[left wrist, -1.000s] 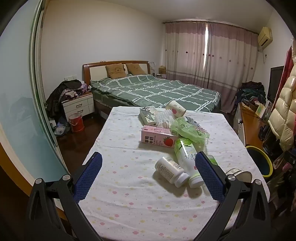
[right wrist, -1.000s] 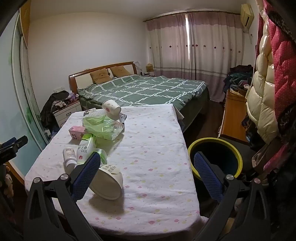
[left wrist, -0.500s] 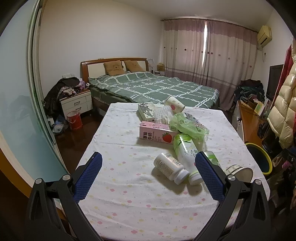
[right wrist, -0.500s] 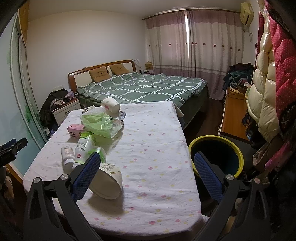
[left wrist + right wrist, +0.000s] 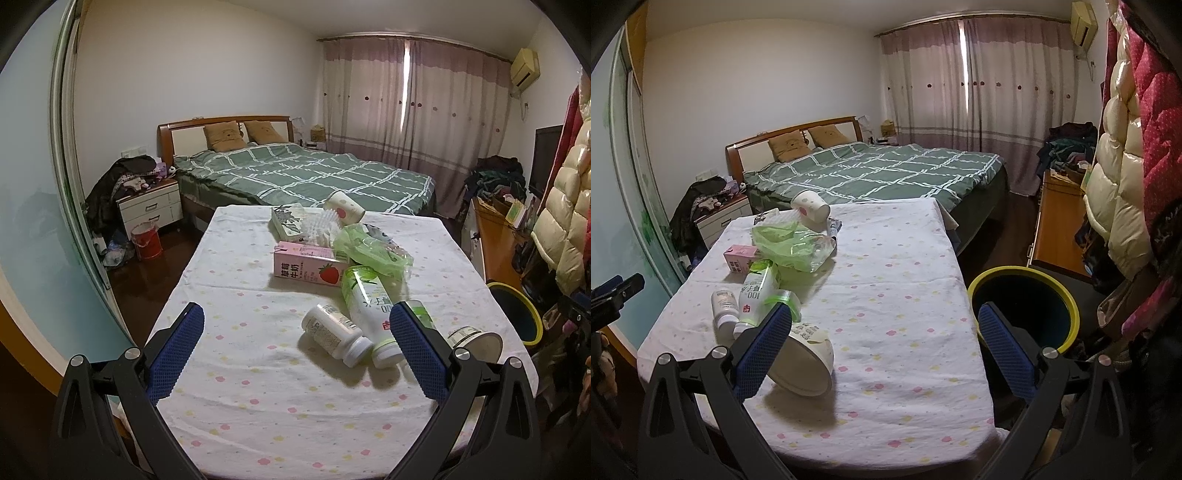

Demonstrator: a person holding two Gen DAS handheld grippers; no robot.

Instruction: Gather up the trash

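Ahead of both claws: a table (image 5: 236,373) under a dotted cloth carries the trash in a loose heap; nothing is yet picked up.
Left gripper (image 5: 295,350): jaws spread wide, holding nothing; the white pill bottle (image 5: 334,334) lies on its side just ahead, between the pads.
Right gripper (image 5: 882,343): jaws also wide apart and empty; the paper bowl (image 5: 809,363) lies tipped beside its left pad.
Bin (image 5: 1023,295): yellow-rimmed, on the floor off the table's edge, just ahead of the right gripper's right pad.
Step in hand (judged): approach for a first pick. Take the item nearest each claw, close across the narrow body, not the cap, and lift clear before swinging toward the bin.
Risk (judged): round bottles may roll when nudged.
Count, bottles: one white pill bottle, one green-labelled bottle (image 5: 367,306).
Count, cartons: one pink strawberry milk carton (image 5: 308,267).
Count, cups and bowls: one paper cup (image 5: 345,210), one paper bowl.
Count, bags: one green plastic bag (image 5: 369,249).
Count, uncertain: a printed box and bristly white object behind; a green can partly hidden.
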